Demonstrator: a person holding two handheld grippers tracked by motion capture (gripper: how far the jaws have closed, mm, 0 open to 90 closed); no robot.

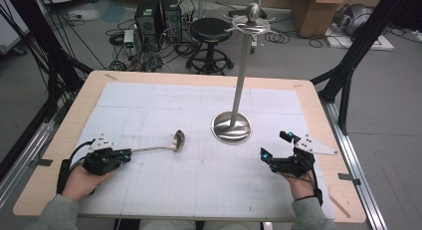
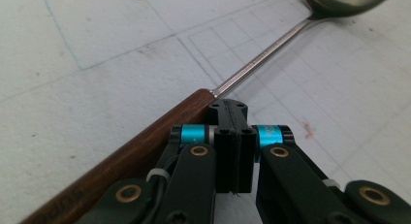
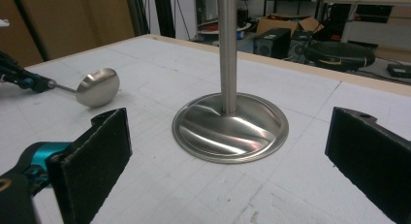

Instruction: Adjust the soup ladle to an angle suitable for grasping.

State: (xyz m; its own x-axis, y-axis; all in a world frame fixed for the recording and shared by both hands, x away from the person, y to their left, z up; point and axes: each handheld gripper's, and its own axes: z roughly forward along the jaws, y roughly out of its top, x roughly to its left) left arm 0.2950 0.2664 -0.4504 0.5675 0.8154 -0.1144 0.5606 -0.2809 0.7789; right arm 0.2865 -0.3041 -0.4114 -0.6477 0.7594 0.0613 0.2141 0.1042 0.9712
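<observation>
A steel ladle with a dark wooden handle lies on the white mat, its bowl pointing toward the stand. My left gripper sits at the handle end. In the left gripper view its jaws are pressed together, and the handle runs along their left side and under the linkage, not between them. A tall steel stand rises from a round base. My right gripper rests right of that base, wide open, with nothing between its pads.
A white gridded mat covers the wooden table. The stand's hooked top rises high over the far half. Beyond the table are a black stool, computer towers, cables and cardboard boxes on the floor.
</observation>
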